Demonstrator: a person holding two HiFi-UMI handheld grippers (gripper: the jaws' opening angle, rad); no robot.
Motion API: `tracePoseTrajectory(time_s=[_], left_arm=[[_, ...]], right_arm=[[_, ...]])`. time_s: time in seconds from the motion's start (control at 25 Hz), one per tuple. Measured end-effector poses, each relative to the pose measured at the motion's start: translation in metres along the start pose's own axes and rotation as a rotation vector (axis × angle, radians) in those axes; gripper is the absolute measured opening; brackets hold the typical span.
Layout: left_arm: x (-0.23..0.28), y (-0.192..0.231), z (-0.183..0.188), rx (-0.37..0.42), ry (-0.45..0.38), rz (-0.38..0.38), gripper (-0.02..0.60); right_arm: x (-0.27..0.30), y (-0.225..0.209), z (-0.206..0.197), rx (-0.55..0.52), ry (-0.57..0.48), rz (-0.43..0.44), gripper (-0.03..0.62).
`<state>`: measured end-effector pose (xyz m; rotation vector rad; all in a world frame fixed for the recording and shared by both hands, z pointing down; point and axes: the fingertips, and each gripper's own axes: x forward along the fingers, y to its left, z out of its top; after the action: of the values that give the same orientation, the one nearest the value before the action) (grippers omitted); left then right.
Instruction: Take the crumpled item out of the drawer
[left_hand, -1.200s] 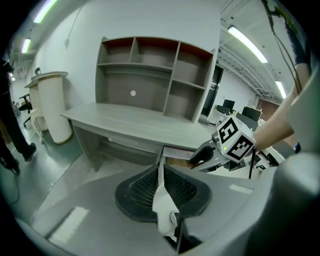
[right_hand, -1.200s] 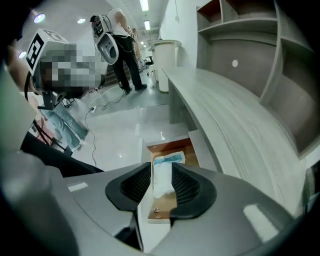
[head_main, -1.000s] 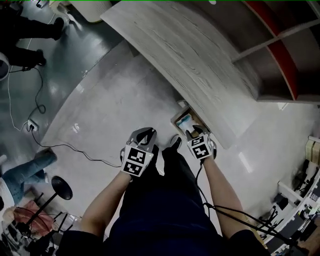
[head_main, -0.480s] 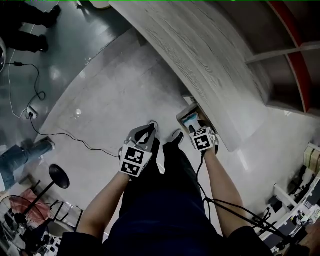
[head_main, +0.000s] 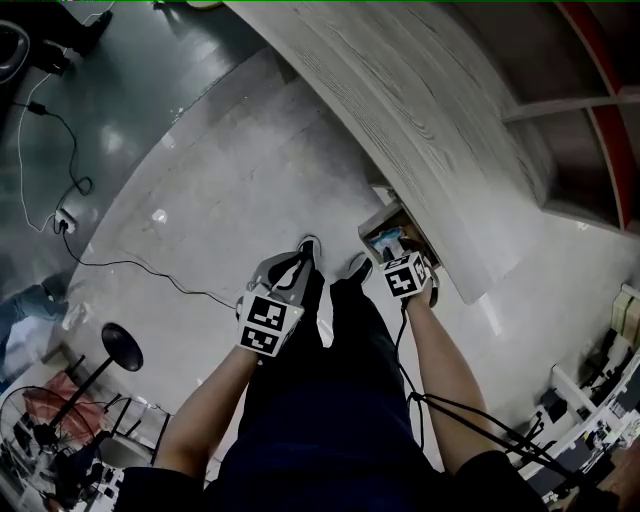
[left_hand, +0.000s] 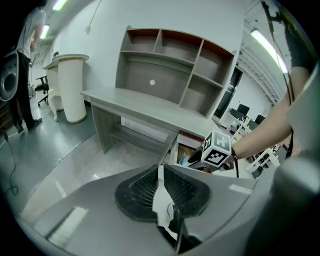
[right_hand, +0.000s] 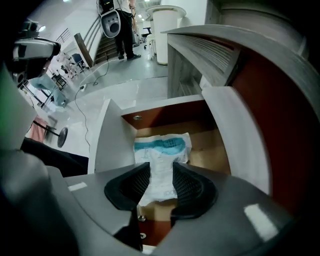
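A crumpled white and teal item (right_hand: 162, 147) lies on the wooden floor of the open drawer (right_hand: 107, 142) under the grey desk (head_main: 400, 90). My right gripper (right_hand: 161, 172) reaches down into the drawer. Its jaws are closing with the item's lower part in the gap between them, and the pads do not clearly press on it. In the head view the right gripper (head_main: 395, 250) hangs over the drawer (head_main: 382, 218), and a bit of the item (head_main: 382, 240) shows. My left gripper (head_main: 303, 250) hovers above the person's legs, left of the drawer. Seen from its own camera, the left gripper (left_hand: 160, 172) is shut and empty.
A black cable (head_main: 130, 265) runs across the shiny floor at the left, near a black stool (head_main: 118, 345). A shelf unit (left_hand: 175, 65) stands on the desk. A white round pillar (left_hand: 72, 85) and a standing person are far left.
The right gripper has moved a little deeper over the drawer. The left gripper has stayed about where it was. The head view has shifted slightly.
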<state>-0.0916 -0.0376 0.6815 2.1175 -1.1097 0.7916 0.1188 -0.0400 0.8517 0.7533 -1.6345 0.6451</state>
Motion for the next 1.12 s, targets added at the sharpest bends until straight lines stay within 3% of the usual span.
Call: tracePoseTrajectory(time_s=[0.52, 0.84, 1.12], left_arm=[[0.004, -0.014, 0.008, 0.024, -0.011, -0.024, 0.037], [0.004, -0.021, 0.017, 0.049, -0.030, -0.031, 0.037], [0.003, -0.030, 0.047, 0.098, -0.080, -0.044, 0.037]], right_arm=[[-0.013, 0.000, -0.002, 0.008, -0.035, -0.031, 0.041], [-0.032, -0.001, 0.006, 0.007, -0.096, -0.050, 0.023], [-0.059, 0.001, 0.021, -0.001, -0.169, -0.068, 0.014]])
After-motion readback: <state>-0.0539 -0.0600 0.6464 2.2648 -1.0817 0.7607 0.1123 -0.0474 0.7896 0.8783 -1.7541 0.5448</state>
